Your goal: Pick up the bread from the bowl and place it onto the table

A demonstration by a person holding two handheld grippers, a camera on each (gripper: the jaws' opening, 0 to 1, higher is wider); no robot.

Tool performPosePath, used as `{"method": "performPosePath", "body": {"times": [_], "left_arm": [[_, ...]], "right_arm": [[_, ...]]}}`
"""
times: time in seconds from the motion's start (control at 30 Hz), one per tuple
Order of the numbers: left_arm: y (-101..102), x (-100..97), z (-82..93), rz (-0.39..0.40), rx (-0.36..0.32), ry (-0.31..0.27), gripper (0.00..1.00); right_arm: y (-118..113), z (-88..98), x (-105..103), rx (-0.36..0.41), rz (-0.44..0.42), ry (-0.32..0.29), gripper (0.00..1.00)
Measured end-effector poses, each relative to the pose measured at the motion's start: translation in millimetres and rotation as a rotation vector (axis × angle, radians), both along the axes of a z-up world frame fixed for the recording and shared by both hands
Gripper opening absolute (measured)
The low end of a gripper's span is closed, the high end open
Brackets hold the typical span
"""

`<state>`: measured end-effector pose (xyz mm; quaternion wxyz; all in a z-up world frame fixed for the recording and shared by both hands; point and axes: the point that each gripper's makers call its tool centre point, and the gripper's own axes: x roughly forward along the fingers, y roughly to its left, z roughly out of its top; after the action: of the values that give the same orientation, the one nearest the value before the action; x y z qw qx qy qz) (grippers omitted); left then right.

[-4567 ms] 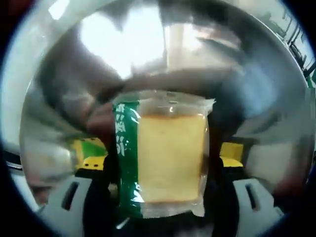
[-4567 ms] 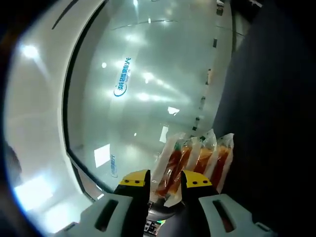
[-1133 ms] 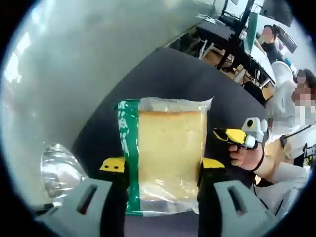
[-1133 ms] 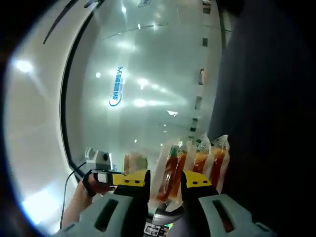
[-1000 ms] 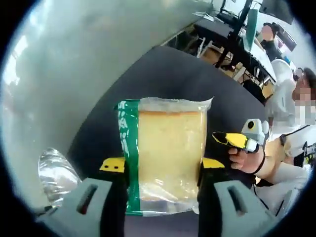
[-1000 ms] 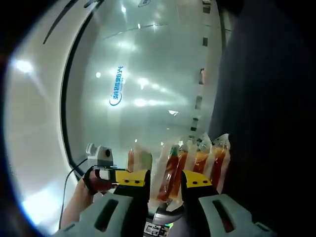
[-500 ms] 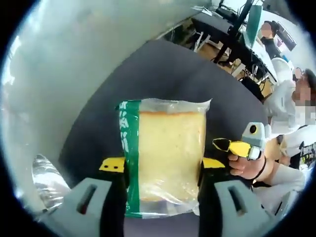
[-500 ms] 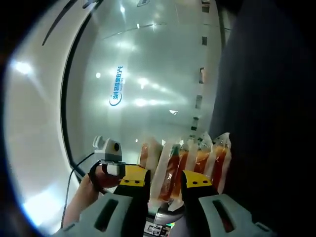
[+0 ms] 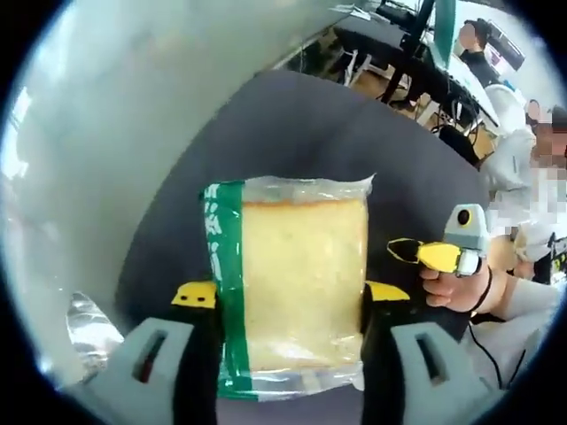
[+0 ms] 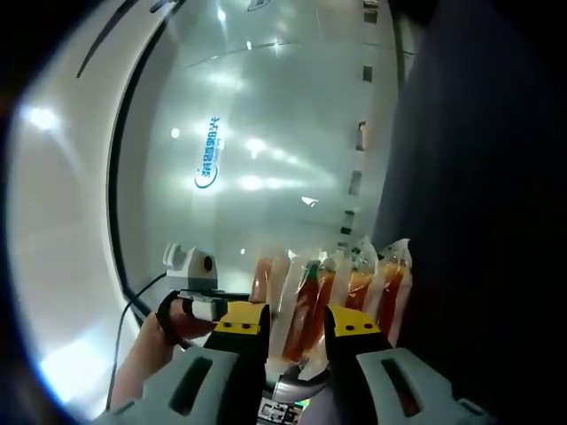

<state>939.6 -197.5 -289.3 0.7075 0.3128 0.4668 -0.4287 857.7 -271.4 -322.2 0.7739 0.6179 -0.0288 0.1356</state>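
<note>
A slice of bread (image 9: 301,283) in a clear wrapper with a green stripe stands upright between the jaws of my left gripper (image 9: 288,297), which is shut on it. It hangs above the dark grey table (image 9: 292,124). In the right gripper view, my right gripper (image 10: 297,319) is shut on a clear pack of orange-red sausages (image 10: 354,297). The left gripper (image 10: 208,305) comes in from the left there, held by a hand, with the wrapped bread (image 10: 264,276) close beside the sausage pack. The right gripper (image 9: 416,254) also shows at the right of the left gripper view.
A shiny crinkled object (image 9: 89,323) lies low on the left; I cannot tell what it is. A pale glossy floor (image 9: 97,115) lies beyond the table's edge. People (image 9: 523,168) sit at desks in the far upper right. A blue logo (image 10: 211,166) marks the reflective floor.
The bread left the steel bowl and now hangs over the dark table. In the right gripper view, the left gripper with the bread has come rightward, up to the sausage pack.
</note>
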Motion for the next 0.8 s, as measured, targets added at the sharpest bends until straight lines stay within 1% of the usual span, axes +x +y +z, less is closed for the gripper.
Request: {"method": "performPosePath", "body": {"times": [0.07, 0.1, 0.2, 0.27, 0.33, 0.37, 0.4, 0.47, 0.5, 0.53, 0.57, 0.63, 0.7, 0.77, 0.8], "left_arm": [[1, 2.4, 5.3, -0.008, -0.005, -0.027, 0.54], [-1, 4.8, 9.2, -0.016, -0.022, -0.046, 0.56], [-1, 7.7, 24.1, 0.002, -0.069, -0.062, 0.57], [-3, 6.0, 35.2, 0.032, -0.132, -0.069, 0.56], [0, 2.0, 45.7, 0.023, -0.166, -0.076, 0.54], [2, 0.8, 53.0, 0.026, -0.199, -0.088, 0.52], [6, 0.7, 60.8, 0.032, -0.223, -0.108, 0.50], [15, 0.4, 81.2, 0.056, -0.304, -0.169, 0.50], [24, -0.9, 89.7, 0.075, -0.325, -0.198, 0.50], [36, -6.1, 102.5, 0.081, -0.366, -0.238, 0.48], [43, -11.7, 112.3, 0.065, -0.412, -0.271, 0.46], [68, -20.4, 126.1, 0.060, -0.461, -0.331, 0.45], [93, -24.7, 145.9, 0.073, -0.560, -0.438, 0.45], [125, -35.9, 157.1, 0.083, -0.614, -0.528, 0.45], [140, -43.3, 163.2, 0.094, -0.665, -0.577, 0.45]], "right_arm": [[0, -0.5, 1, 0.000, 0.000, 0.000, 0.21], [0, -0.5, 1, 0.000, 0.000, 0.000, 0.21], [-1, -1.0, 1, 0.000, -0.001, 0.001, 0.21], [-1, -2.1, 2, -0.002, -0.003, 0.003, 0.21], [-4, -5.1, 3, 0.001, -0.010, 0.011, 0.21], [-5, -6.3, 3, 0.000, -0.014, 0.015, 0.21], [-6, -7.4, 4, 0.000, -0.016, 0.018, 0.21], [-6, -8.7, 5, -0.002, -0.020, 0.021, 0.21], [-6, -9.2, 5, -0.005, -0.020, 0.022, 0.21], [-4, -9.9, 6, -0.010, -0.018, 0.023, 0.21], [-3, -10.4, 6, -0.014, -0.015, 0.022, 0.21], [2, -12.0, 8, -0.032, -0.006, 0.021, 0.21], [7, -15.5, 10, -0.046, 0.005, 0.027, 0.21], [12, -19.3, 11, -0.064, 0.015, 0.036, 0.22], [14, -20.6, 11, -0.073, 0.018, 0.038, 0.22]]}}
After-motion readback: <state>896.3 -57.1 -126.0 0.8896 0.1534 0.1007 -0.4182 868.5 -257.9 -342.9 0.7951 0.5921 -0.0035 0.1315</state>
